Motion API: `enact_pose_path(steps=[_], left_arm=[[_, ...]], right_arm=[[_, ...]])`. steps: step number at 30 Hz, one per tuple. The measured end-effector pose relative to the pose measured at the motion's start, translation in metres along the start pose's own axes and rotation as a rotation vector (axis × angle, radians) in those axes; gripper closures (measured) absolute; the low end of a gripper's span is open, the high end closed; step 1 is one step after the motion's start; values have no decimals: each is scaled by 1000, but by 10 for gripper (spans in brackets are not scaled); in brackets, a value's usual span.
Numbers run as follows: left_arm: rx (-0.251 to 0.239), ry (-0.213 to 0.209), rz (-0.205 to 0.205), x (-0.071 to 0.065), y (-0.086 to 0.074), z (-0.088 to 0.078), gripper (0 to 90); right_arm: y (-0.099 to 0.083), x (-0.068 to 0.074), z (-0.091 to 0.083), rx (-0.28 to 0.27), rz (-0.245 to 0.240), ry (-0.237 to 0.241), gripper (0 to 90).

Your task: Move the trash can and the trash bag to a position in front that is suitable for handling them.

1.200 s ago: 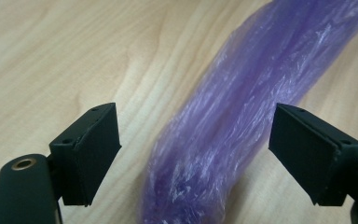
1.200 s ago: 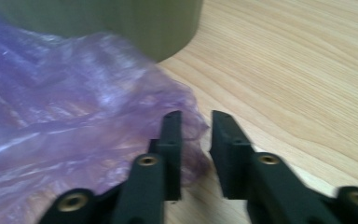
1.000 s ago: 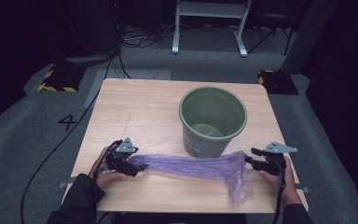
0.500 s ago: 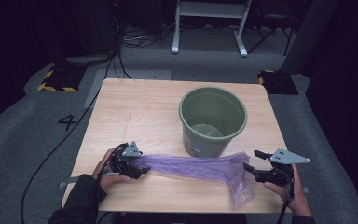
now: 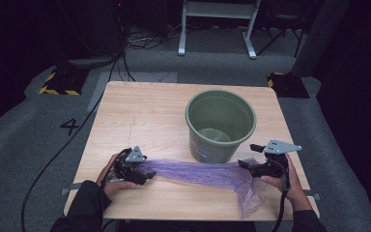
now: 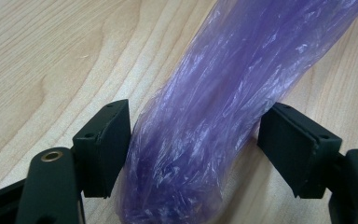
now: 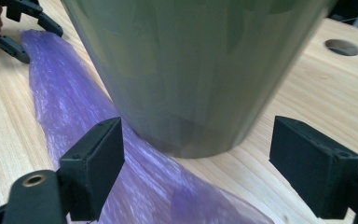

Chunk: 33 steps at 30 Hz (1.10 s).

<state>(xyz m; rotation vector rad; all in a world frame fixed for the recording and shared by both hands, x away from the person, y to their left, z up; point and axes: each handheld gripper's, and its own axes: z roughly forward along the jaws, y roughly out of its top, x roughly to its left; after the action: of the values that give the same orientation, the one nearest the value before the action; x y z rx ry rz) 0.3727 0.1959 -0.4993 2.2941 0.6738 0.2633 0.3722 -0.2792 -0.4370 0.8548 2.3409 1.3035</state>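
My left tool (image 5: 147, 175) sits at the near left of the tabletop (image 5: 140, 116), resting low on the wood with my hand behind it. In the left gripper view its two black jaws stand apart on either side of the left end of the purple plastic bag (image 6: 223, 121): the left jaw lies right against the crinkled film, the right jaw shows a gap, so the tool is open around the bag and not squeezing it. From there the bag (image 5: 198, 171) stretches rightward along the near part of the tabletop as a long, gathered band, passing just in front of the green bucket (image 5: 221, 125), which stands upright and open-topped right of centre. In the right gripper view the bag (image 7: 65, 116) runs up against the foot of the bucket (image 7: 191, 70). The bag's right end spreads wider and hangs crumpled over the near edge of the tabletop. My right tool (image 5: 244, 164) is at the near right, held above that wider end, pointing left toward the bucket; its jaws have just been opening and now stand wide, with nothing pinched between them.
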Motion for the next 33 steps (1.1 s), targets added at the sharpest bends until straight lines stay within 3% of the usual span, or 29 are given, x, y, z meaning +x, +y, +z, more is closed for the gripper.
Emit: enact_pose_path(steps=[9,22,26,28,31,33], left_arm=[[-4,-3,6,1,-1,0,255],[-14,1,2,1,-2,0,254],[-25,7,-9,-1,-3,1,251],[-31,6,-11,-1,-3,1,250],[-45,8,-12,-1,-5,1,249],[-44,11,-14,-2,-6,1,249]], right_arm=[[19,3,13,15,-47,37,187],[33,8,33,24,-76,50,190],[35,16,39,33,-114,39,194],[32,18,32,19,-107,48,204],[19,18,15,30,-112,12,206],[9,16,3,41,-91,-10,209]])
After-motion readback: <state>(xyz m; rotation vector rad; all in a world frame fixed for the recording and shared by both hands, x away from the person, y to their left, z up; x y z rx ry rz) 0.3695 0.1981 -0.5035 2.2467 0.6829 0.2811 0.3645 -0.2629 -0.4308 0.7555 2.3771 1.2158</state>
